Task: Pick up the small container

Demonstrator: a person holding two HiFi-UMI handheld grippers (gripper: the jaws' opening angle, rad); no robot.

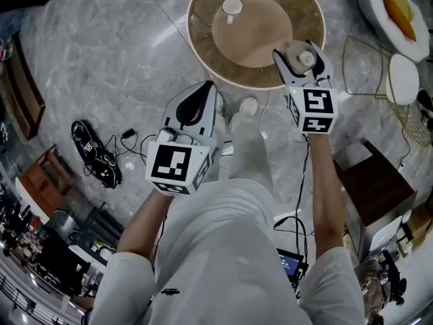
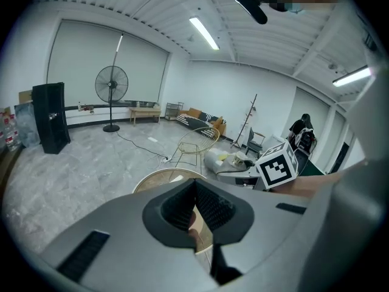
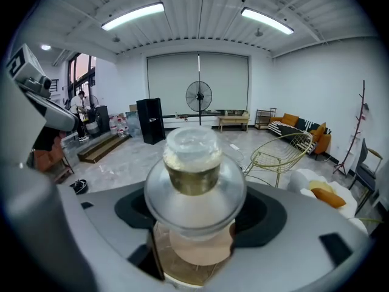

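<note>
Right tongs (image 3: 194, 194) grip container (image 3: 193, 163), over table rim (image 1: 191, 26)

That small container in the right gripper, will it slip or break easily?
The container looks like clear glass, so it is probably fragile and a bit slippery. Its round body could roll if dropped. It is small, so likely light.

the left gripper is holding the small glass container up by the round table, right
Not quite: it is the right gripper that is holding the small glass container up by the round table. The right gripper view shows the container clamped between its jaws. The left gripper holds nothing.
</note>
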